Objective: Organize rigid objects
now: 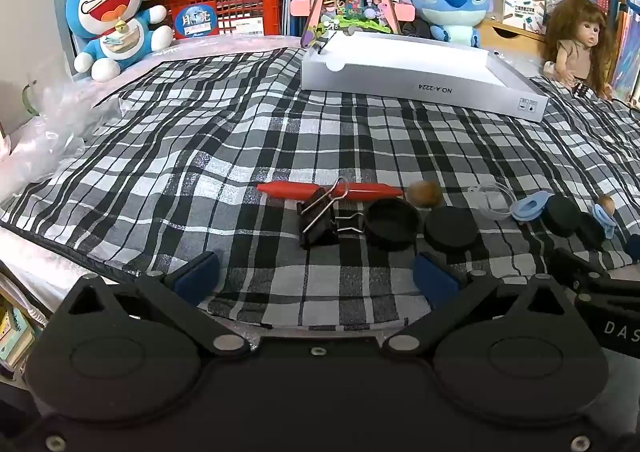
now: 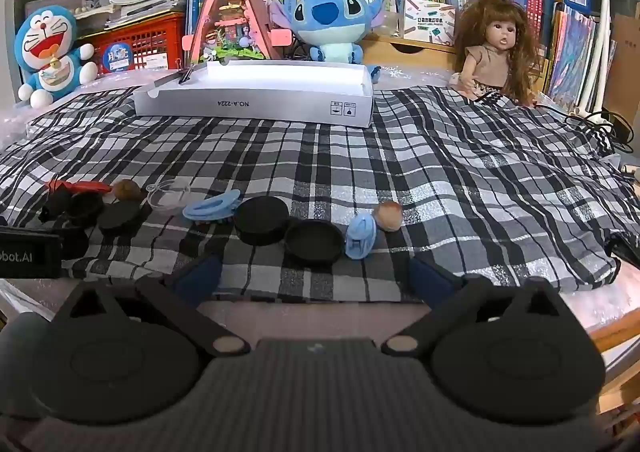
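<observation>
A row of small objects lies on the plaid cloth near its front edge. In the left wrist view: a red pen (image 1: 328, 190), a black binder clip (image 1: 320, 221), two black round lids (image 1: 393, 223) (image 1: 452, 228), a brown nut (image 1: 425, 192), a clear lid (image 1: 493, 199). In the right wrist view: a blue clip (image 2: 212, 205), two black lids (image 2: 262, 224) (image 2: 315, 242), a second blue clip (image 2: 361, 236), a brown ball (image 2: 387, 215). My left gripper (image 1: 316, 278) is open and empty just before the binder clip. My right gripper (image 2: 314, 278) is open and empty before the black lids.
A white open box (image 1: 420, 85) (image 2: 256, 105) stands at the back of the cloth. Behind it are a Doraemon plush (image 1: 112, 19), a Stitch plush (image 2: 332, 21), a doll (image 2: 494, 51), a triangular model house and bookshelves. Plastic wrap lies at the left.
</observation>
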`<state>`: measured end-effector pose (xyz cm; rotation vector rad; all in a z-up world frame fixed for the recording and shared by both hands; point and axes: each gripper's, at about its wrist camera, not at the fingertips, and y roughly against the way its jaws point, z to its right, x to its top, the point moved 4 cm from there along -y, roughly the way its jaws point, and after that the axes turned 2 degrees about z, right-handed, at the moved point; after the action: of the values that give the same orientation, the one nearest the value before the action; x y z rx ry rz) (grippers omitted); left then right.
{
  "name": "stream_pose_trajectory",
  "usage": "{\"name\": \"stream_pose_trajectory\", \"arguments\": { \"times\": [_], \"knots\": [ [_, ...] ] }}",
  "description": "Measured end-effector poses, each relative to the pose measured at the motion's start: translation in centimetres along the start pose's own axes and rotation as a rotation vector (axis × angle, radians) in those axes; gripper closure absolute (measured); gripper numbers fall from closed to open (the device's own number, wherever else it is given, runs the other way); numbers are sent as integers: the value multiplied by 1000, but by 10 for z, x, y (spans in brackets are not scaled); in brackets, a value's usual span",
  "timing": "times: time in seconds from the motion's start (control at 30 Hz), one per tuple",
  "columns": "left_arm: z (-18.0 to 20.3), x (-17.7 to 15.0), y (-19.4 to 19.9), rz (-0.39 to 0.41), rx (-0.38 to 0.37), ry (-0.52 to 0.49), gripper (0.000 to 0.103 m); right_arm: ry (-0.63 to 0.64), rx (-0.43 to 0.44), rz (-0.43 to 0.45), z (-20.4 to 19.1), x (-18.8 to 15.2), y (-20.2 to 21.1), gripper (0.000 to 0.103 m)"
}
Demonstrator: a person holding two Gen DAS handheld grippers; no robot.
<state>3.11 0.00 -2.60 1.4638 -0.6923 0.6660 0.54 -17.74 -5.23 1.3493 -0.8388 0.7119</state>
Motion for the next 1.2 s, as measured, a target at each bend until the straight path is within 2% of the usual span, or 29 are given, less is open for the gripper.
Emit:
{"name": "stream_pose_trajectory", "arguments": {
  "times": [1.2],
  "knots": [
    [0, -1, 1, 6, 2, 1, 0, 14, -16, 12, -2, 0, 2, 0]
  ]
}}
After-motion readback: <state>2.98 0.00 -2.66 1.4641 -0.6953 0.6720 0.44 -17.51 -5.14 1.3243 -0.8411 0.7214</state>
